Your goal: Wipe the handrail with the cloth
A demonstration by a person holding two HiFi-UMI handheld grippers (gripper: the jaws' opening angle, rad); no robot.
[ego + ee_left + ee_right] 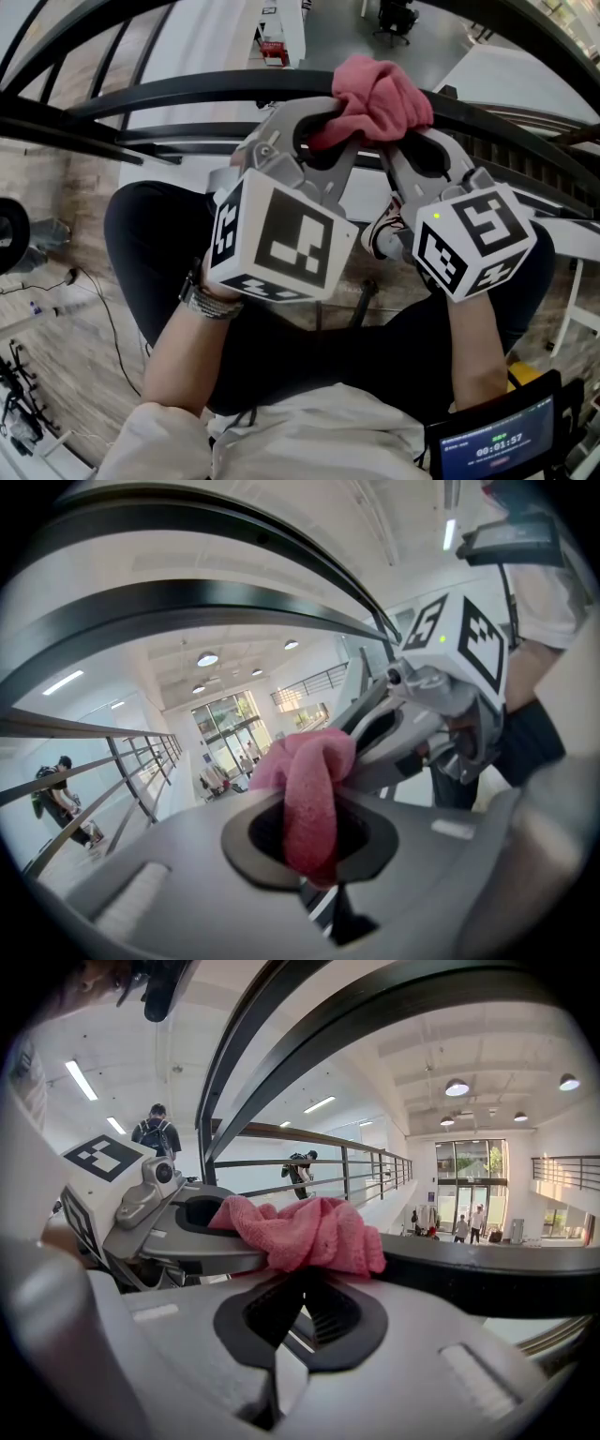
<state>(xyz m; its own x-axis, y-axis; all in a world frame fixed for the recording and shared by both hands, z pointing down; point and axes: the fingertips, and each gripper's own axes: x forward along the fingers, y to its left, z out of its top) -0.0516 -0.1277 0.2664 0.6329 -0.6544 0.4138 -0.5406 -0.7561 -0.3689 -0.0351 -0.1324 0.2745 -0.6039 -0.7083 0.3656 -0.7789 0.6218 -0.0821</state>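
Note:
A pink cloth (380, 94) is bunched on top of the dark curved handrail (169, 94). My left gripper (323, 127) comes at it from the left, shut on the cloth; in the left gripper view a strip of cloth (309, 789) hangs through the shut jaws of the left gripper (314, 803). From the right, my right gripper (403, 136) meets the same bundle. In the right gripper view the right gripper (305, 1274) is shut, its tips pinching the underside of the cloth (309, 1232), which rests against the handrail (487, 1265).
Further dark rails (56, 127) run below and beyond the handrail, with a lower floor and white furniture (281, 37) far beneath. Railing bars (347, 1171) and distant people (155, 1133) stand along a walkway. A small screen (497, 445) sits at my lower right.

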